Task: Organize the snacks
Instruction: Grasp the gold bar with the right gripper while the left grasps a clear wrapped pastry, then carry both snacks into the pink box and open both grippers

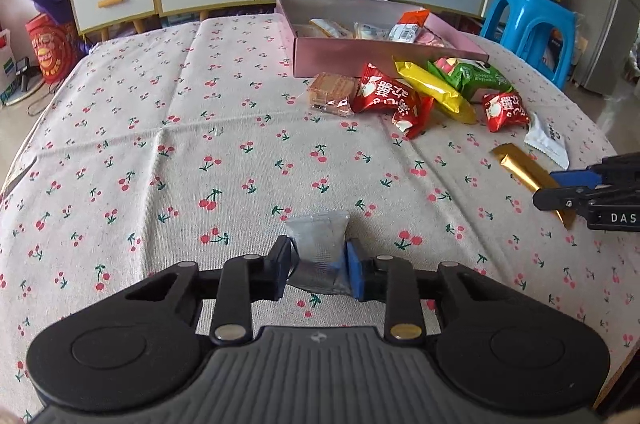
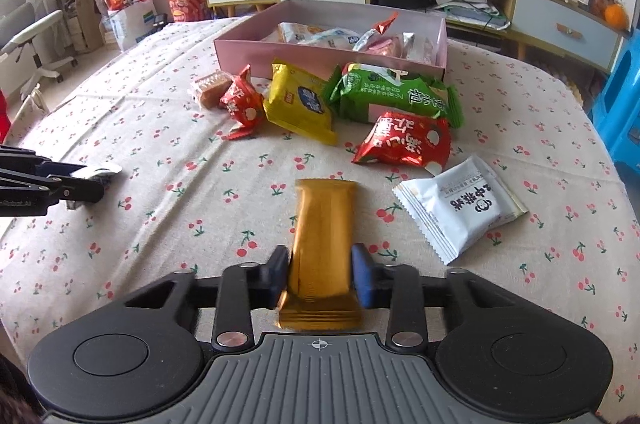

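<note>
The right gripper [image 2: 320,272] clasps a gold bar [image 2: 322,244] lengthwise toward the pink box [image 2: 320,53] straight ahead beyond the loose snacks, while the left gripper [image 1: 318,272], farther off, pinches a clear packet [image 1: 318,244].

a cream tablecloth [image 2: 160,127] printed with small red cherries on green stems. a pale pink cardboard box [image 2: 320,57]. a shiny gold foil bar wrapper [image 2: 320,236], a white sachet with black lettering [image 2: 460,207], a yellow packet with a blue patch [image 2: 298,103], a green packet [image 2: 392,95], red packets with white lettering [image 2: 404,139].
</note>
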Motion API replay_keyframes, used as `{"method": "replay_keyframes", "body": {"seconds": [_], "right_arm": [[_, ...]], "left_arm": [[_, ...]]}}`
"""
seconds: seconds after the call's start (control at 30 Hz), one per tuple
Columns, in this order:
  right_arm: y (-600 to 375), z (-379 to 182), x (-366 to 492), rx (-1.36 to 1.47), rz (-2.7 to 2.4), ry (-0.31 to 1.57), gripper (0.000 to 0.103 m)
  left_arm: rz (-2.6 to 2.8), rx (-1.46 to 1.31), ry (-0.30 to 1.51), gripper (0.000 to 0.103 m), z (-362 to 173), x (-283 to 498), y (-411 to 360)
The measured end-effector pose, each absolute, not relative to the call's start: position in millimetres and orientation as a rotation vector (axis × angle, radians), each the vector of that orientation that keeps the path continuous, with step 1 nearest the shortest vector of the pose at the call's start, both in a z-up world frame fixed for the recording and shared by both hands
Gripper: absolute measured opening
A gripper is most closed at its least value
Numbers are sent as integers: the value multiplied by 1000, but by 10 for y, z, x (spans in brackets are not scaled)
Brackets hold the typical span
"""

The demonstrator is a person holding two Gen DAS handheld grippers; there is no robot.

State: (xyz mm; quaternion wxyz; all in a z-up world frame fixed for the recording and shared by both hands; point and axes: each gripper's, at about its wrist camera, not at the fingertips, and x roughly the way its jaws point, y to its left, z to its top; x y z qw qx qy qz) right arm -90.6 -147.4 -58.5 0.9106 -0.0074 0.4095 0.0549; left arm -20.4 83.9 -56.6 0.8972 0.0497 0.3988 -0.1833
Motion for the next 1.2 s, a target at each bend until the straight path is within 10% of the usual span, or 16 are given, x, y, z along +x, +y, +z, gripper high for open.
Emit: {"method": "replay_keyframes", "body": {"seconds": [1.2], "right_arm": [[-1476,-28,-322,149,130,778,28]], "left_arm": [[-414,-58,774,24,-12,317,357]]}}
